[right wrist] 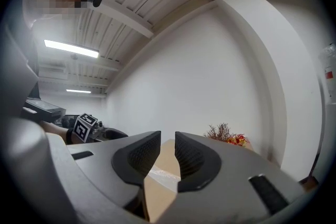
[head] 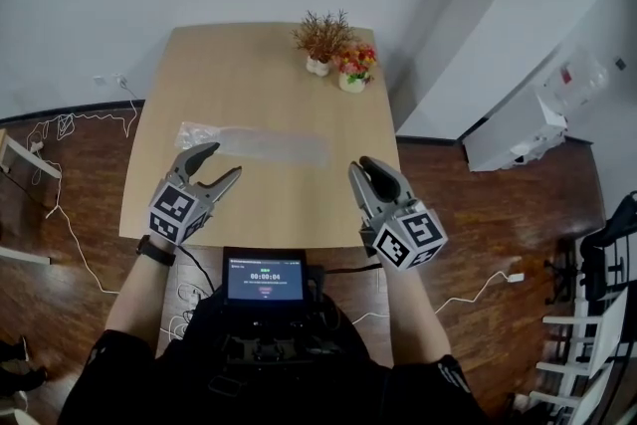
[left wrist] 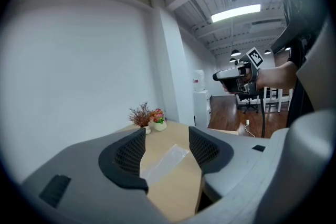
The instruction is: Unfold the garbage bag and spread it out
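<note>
View from above of one pale wooden desk (head: 199,65) against a white wall, on a dark wood floor (head: 498,224). One garbage bag (head: 254,143), clear plastic and folded into a long flat strip, lies on the middle of the desk, running from 9 o'clock to 3 o'clock. Two small white pots stand touching side by side at the desk's 1 o'clock corner, well apart from the bag: one with a brown dried plant (head: 320,43), one with red and orange flowers (head: 355,67).

Two tools are held above the near edge of the desk, each carrying a cube with square markers. The left tool (head: 221,162), at 7 o'clock from the bag, is released, its jaws wide apart with nothing between them, just short of the bag. The right tool (head: 364,170), at 5 o'clock from the bag, is also released, its jaws drawn close with a narrow gap, gripping nothing.

One small lit screen (head: 265,278) sits at the person's chest, at 6 o'clock. White cables (head: 70,124) trail on the floor at 9 o'clock
</note>
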